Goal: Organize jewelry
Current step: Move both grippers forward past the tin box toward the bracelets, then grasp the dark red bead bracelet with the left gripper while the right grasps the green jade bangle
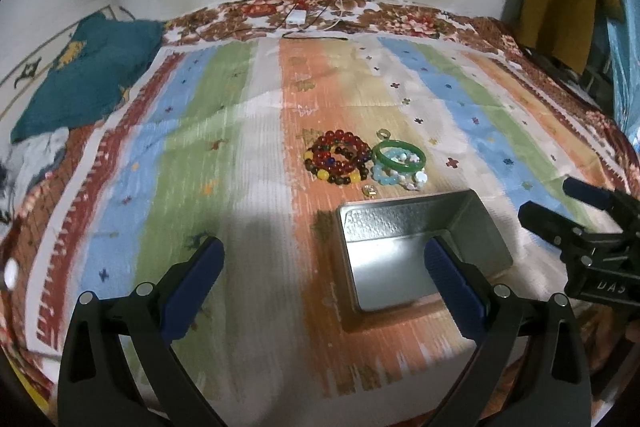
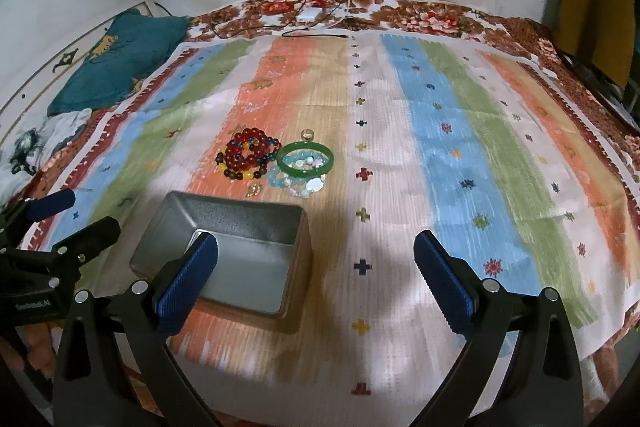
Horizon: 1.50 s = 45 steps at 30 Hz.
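Jewelry pile (image 1: 362, 161) beyond metal tin (image 1: 416, 247), ahead of spread fingers (image 1: 450, 279)

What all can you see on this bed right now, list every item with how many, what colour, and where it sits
metal tin: one, grey, open and empty, on the striped cloth nearest the cameras
beaded bracelets: a pile, count unclear, red, dark and yellow beads, beyond the tin
bangle: one, green, right of the red beads, lying over pale beads
pale bead bracelets: count unclear, light blue and white, under the bangle
ring: one, pale, behind the bangle
small gold piece: one, between beads and tin
striped cloth: one, multicoloured, over the floral bedspread
pillow: one, teal, far left
left hand-held gripper: open, empty
right hand-held gripper: open, empty
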Each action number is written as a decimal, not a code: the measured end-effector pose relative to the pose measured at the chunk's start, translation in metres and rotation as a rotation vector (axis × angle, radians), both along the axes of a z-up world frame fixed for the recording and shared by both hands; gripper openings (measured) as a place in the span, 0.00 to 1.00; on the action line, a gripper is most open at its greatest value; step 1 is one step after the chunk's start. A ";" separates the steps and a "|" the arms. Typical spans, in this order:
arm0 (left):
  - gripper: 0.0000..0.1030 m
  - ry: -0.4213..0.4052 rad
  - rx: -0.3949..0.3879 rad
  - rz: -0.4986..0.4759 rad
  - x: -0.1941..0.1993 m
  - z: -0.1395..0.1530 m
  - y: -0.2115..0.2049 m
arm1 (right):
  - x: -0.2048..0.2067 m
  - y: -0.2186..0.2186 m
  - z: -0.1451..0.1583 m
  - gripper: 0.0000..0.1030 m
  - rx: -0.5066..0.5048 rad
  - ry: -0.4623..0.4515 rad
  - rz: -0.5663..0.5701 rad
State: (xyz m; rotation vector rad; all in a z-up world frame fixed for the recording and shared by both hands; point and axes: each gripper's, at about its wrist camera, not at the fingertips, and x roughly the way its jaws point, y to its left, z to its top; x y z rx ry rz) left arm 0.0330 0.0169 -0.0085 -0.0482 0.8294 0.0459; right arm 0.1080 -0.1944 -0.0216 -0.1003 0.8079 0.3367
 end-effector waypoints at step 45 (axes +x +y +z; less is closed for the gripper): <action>0.95 0.189 -0.012 0.005 0.176 -0.037 0.047 | 0.163 0.029 -0.033 0.97 -0.066 0.208 0.000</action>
